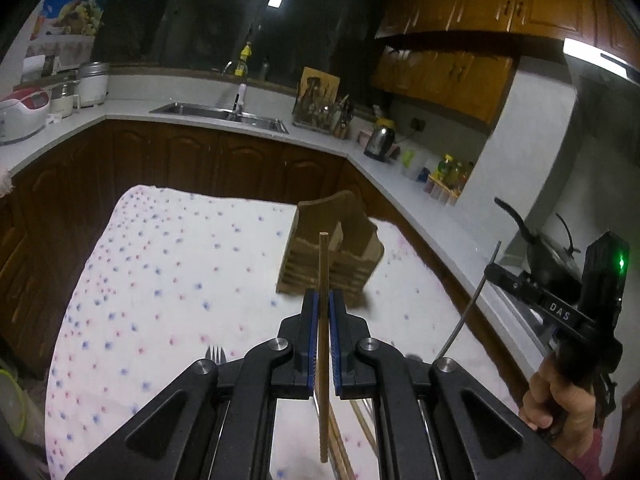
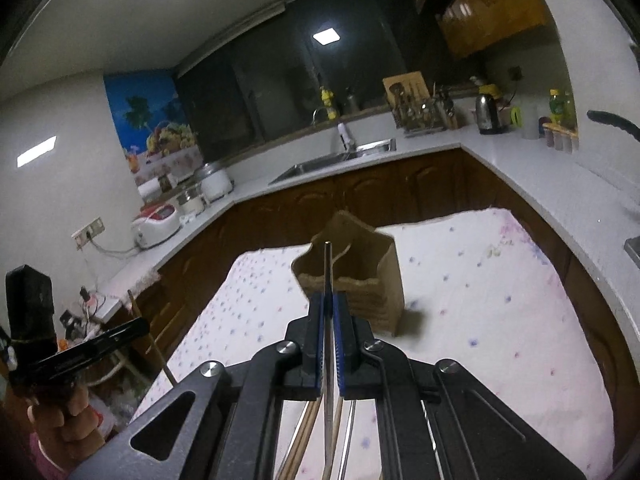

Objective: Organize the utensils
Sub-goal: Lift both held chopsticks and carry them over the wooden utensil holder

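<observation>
- left gripper [image 1: 323, 304] clenched on a wooden chopstick [image 1: 323, 280], raised before the brown holder [image 1: 332, 256]
- right gripper [image 2: 329, 308] clamps a metal chopstick [image 2: 328, 268], likewise
- holder stands on the floral cloth [image 1: 160, 280]; fork [image 1: 215, 354] lies there
</observation>
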The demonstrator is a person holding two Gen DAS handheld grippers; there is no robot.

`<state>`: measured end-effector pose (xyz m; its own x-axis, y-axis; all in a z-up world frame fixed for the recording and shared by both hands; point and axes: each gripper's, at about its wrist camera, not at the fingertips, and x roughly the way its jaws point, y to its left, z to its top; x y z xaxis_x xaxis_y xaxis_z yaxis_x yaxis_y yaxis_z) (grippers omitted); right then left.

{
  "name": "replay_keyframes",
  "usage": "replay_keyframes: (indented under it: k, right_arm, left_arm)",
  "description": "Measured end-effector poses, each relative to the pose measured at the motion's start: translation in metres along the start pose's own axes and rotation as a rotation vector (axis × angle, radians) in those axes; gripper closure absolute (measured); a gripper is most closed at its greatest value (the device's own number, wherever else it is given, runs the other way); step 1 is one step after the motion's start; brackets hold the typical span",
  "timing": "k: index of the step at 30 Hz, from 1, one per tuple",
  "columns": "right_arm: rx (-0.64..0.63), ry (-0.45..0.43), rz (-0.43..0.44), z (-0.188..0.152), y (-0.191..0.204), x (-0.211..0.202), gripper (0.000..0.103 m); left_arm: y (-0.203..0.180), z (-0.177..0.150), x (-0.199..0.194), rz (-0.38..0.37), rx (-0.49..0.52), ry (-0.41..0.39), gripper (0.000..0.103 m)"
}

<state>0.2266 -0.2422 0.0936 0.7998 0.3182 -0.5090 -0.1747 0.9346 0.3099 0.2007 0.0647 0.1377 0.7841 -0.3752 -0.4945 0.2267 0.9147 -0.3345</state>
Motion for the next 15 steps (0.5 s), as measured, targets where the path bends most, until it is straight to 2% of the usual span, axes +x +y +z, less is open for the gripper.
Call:
replay_keyframes:
  k: [8, 15]
  right_arm:
    - [0.023, -0.114, -0.016, 0.045, -0.013, 0.030, 0.098]
    - [0.050, -0.222, -0.045, 0.093, -0.028, 0.059, 0.098]
  left_arm:
    - [0.004, 0.037, 0.030, 0.004, 0.008, -0.104, 0.100]
    - [0.015, 0.078, 0.071, 0.007, -0.016, -0.236, 0.100]
